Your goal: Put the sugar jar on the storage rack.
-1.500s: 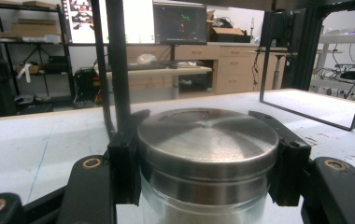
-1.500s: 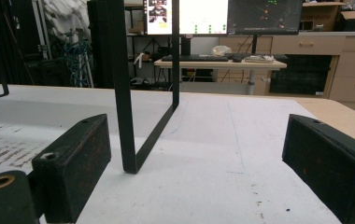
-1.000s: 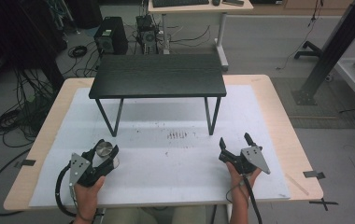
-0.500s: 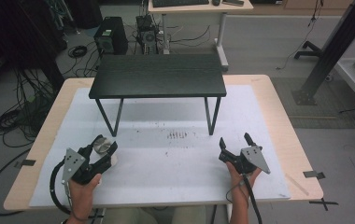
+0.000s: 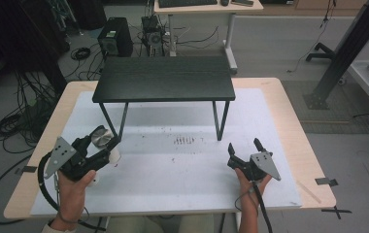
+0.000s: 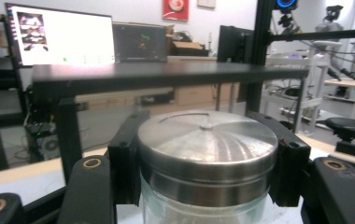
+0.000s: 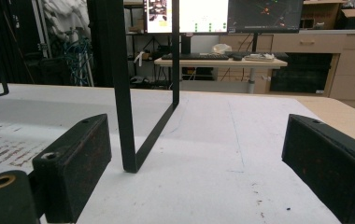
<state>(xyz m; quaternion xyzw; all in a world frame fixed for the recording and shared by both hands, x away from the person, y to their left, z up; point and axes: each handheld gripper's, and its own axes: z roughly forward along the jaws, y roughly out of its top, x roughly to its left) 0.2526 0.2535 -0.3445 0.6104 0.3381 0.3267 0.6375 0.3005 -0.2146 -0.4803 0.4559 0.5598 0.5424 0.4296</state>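
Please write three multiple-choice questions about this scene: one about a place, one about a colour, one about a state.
1. Where is the jar?
A. On the black shelf
B. Between the left tongs' jaws
C. In front of the right tongs

2. What colour is the jar's lid?
A. Silver
B. Red
C. Blue

3. How are the right tongs?
A. Shut on a jar
B. Shut on a shelf leg
C. Open, holding nothing

Answers: 1 B, the left tongs clamp the jar just below its lid. 2 A, the lid is brushed metal. 3 C, the jaws stand wide apart over the white mat.
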